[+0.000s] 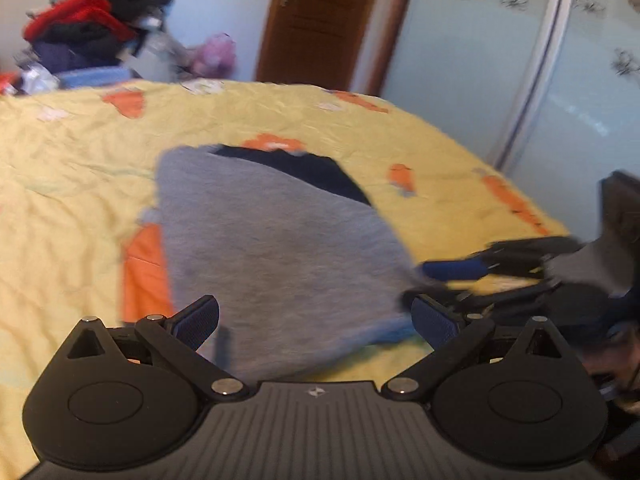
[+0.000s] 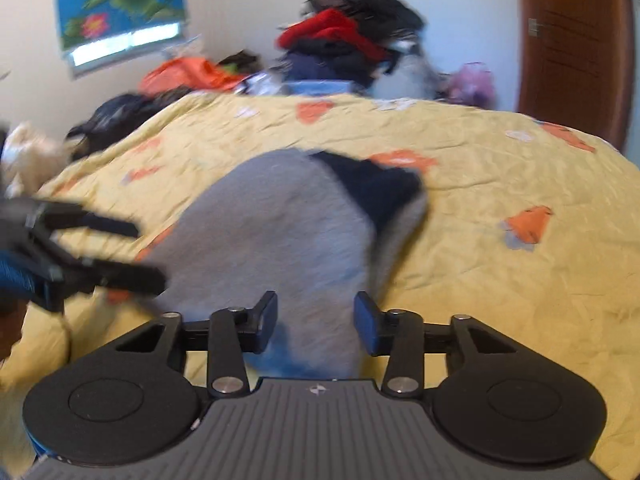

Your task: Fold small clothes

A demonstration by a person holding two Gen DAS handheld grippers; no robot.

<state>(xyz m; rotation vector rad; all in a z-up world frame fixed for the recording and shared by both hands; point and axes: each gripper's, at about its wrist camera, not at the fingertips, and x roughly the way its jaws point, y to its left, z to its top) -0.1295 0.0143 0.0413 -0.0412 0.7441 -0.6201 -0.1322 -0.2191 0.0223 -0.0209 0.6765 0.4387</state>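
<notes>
left gripper [image 1: 316,320] open just above the grey garment [image 1: 276,232].

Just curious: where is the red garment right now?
The red garment sits in the clothes pile beyond the bed's far edge, left of the wooden door.

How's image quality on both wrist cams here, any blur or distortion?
Left wrist view: motion blur smears the grey garment and the right gripper; its own left gripper is sharp; fisheye bows the yellow bedspread. Right wrist view: same blur on garment and the clothes pile; soft, even daylight, no glare.
</notes>
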